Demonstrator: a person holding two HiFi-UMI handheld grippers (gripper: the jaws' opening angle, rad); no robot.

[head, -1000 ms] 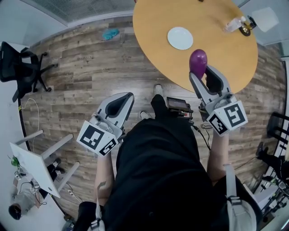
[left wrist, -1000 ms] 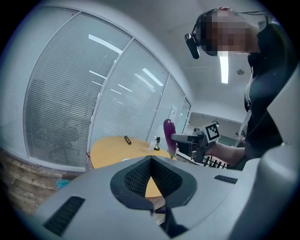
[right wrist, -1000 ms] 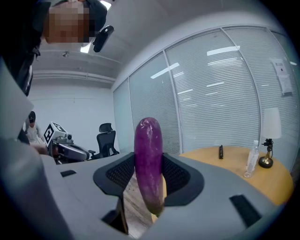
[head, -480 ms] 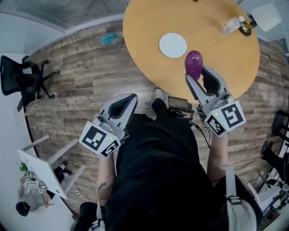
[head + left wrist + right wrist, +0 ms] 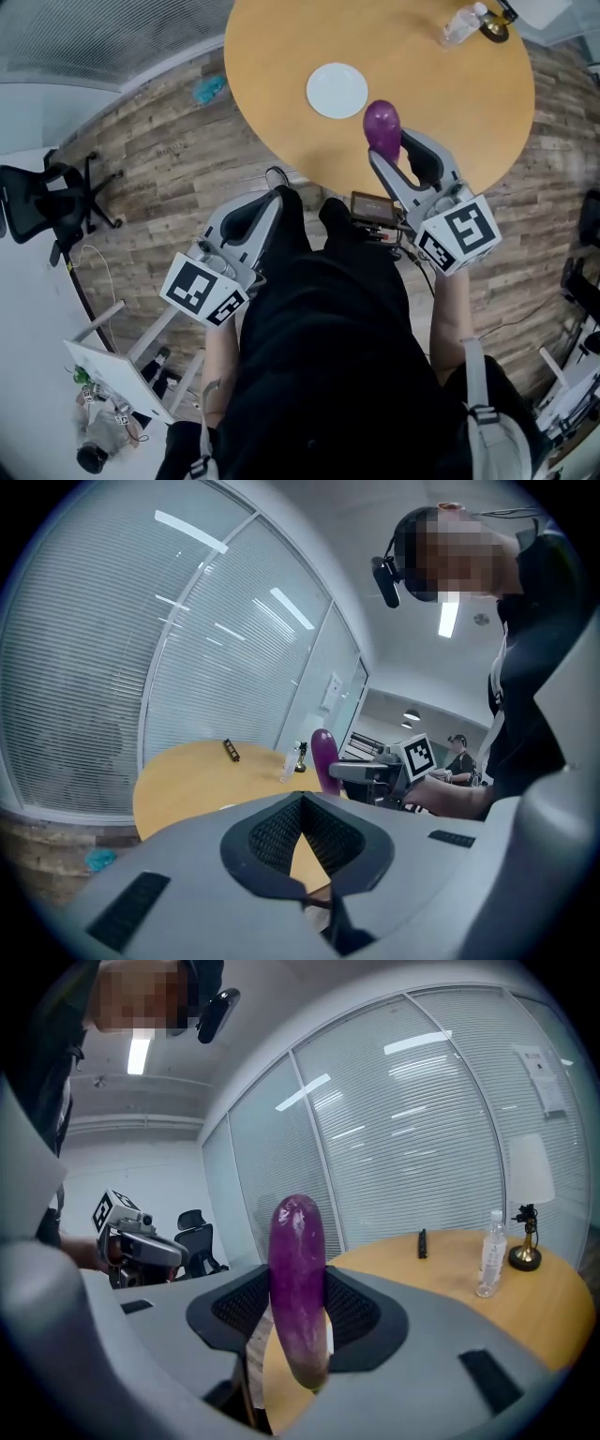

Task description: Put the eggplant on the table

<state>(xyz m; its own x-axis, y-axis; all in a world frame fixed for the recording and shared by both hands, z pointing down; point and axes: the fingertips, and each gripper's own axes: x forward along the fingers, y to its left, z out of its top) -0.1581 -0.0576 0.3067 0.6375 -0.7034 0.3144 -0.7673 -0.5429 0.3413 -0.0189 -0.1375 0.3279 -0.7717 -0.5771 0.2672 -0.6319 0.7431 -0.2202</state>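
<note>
Purple, glossy skin – the eggplant (image 5: 382, 128) stands near upright in the right hand-held gripper (image 5: 392, 146), whose jaws are spread wide and pinch it about mid-length, with its lower end hanging below the pads. It is over the near part of the round wooden counter (image 5: 281, 56), just beside the white plate (image 5: 337, 90) and not yet set down.

Handling, my guess: light, firm with a little give, and slick. Waxy skin could slide in a loose grip, and a hard squeeze would bruise it. The thick middle is the sensible hold. It is long and rounded, so if let go upright it would topple and roll – better laid on its side.

Left hand-held gripper (image 5: 265, 199): jaws pressed together on nothing, held low in front of the person.

Against a second ago: the counter sits further left and closer in the head view. The left hand-held gripper is now near its rim, where it was well apart. The pinch on the eggplant is unchanged, and so is its gap to the plate. The bottle (image 5: 459, 26) is nearer the top edge.
</note>
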